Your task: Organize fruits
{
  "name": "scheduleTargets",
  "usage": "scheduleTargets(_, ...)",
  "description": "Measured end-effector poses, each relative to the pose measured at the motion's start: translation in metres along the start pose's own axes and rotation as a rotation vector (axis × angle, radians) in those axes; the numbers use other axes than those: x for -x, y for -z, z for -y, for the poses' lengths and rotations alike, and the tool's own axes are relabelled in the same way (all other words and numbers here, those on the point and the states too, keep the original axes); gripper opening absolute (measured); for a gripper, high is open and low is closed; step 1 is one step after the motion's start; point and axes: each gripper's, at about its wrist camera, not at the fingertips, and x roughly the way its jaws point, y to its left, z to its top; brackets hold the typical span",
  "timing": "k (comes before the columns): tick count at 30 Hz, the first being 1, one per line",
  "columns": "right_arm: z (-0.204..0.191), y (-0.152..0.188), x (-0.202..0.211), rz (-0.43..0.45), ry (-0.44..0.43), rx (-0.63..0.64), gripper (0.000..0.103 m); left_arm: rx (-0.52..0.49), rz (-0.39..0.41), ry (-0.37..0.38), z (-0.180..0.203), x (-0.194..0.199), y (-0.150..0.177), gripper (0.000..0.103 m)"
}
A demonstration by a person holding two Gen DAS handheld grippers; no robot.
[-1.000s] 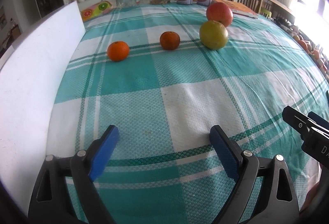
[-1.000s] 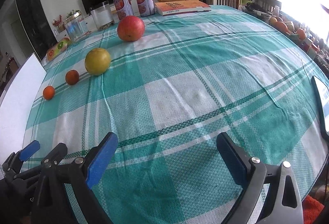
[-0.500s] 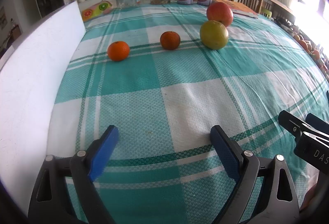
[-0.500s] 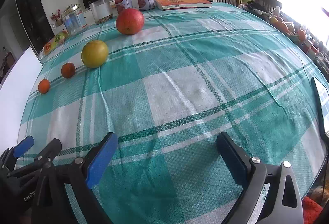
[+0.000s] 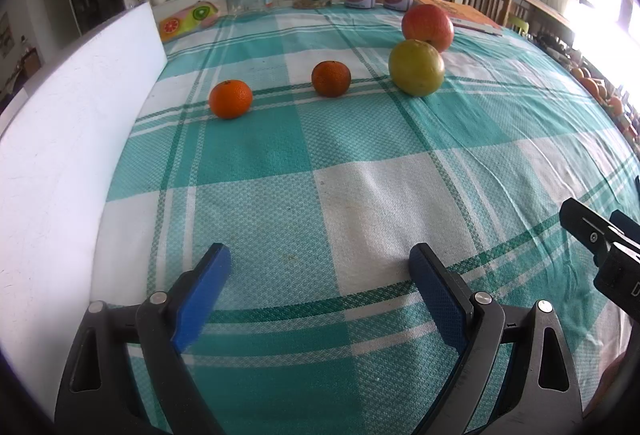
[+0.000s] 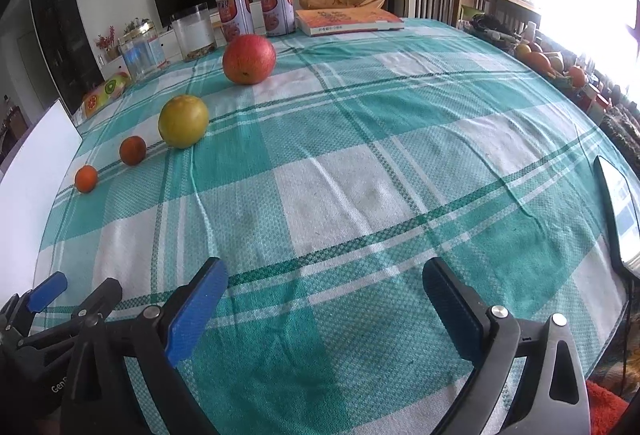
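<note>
From my feed: small orange (image 5: pixel 230 98), darker orange (image 5: pixel 331 78), yellow-green fruit (image 5: pixel 416 67), red apple (image 5: pixel 427 22) lined up on the bench (image 5: pixel 380 195) (checked cloth). Left hand-held gripper (image 5: pixel 320 275) and right hand-held gripper (image 6: pixel 325 285) both released, gaping wide, well short of the fruit.

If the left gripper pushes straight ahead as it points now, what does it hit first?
Probably the darker mandarin, roughly centred ahead of the open left gripper. Only bare tablecloth lies before it. The brighter mandarin sits left of that line; depth is uncertain.
</note>
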Motion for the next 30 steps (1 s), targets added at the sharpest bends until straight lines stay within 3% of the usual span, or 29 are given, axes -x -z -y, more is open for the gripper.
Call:
scheduleTargets(6,-0.003,0.0,-0.008,-0.039,0.001,0.012,0.098,0.0,0.0,0.0,0.0,0.0,0.0,0.093)
scheduleTargets(30,-0.002,0.001,-0.012,-0.049,-0.017,0.002,0.098,0.0,0.0,-0.004,0.0,0.0,0.0,0.093)
